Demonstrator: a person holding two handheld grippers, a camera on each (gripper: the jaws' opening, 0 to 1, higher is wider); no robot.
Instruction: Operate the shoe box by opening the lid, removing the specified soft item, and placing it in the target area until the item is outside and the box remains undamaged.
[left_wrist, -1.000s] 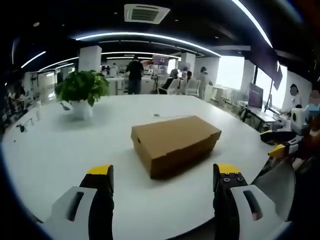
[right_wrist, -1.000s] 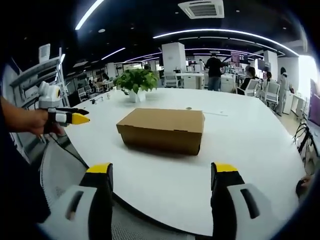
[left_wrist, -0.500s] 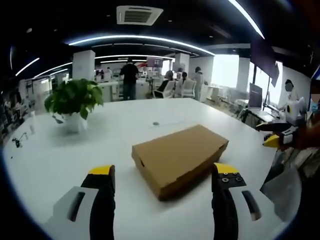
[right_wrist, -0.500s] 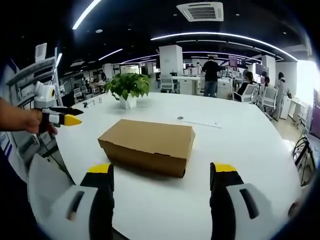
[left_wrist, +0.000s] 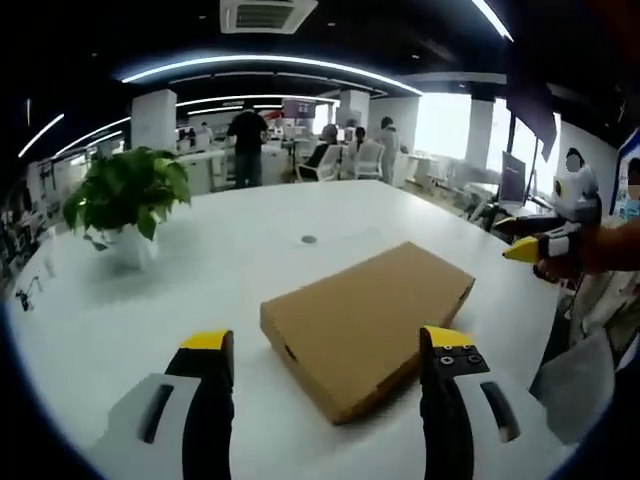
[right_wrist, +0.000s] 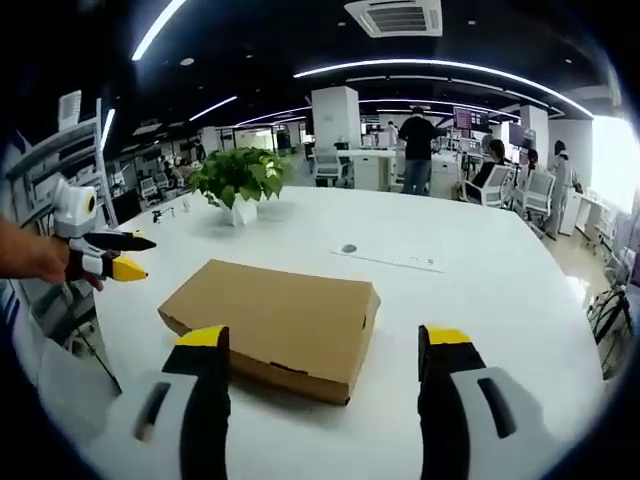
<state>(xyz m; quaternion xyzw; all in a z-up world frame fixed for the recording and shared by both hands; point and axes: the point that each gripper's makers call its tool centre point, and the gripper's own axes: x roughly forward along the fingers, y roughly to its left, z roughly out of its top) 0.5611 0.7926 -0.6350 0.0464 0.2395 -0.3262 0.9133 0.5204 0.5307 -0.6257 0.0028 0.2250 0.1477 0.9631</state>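
shoe box (left_wrist: 366, 322) lid shut, on table (left_wrist: 200, 290) | both hand-held grippers wide, empty

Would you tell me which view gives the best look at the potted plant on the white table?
The left gripper view: there the potted plant is larger, with its white pot plain beside the closed shoe box. In the right gripper view the plant is smaller and farther, beyond the box.

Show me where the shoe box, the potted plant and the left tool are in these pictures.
shoe box (right_wrist: 275, 315): right gripper view, middle of the closed lid.
potted plant (left_wrist: 125, 190): left gripper view, on the green leaves.
left tool (left_wrist: 325, 345): left gripper view, midway between its two yellow tips, which stand apart.
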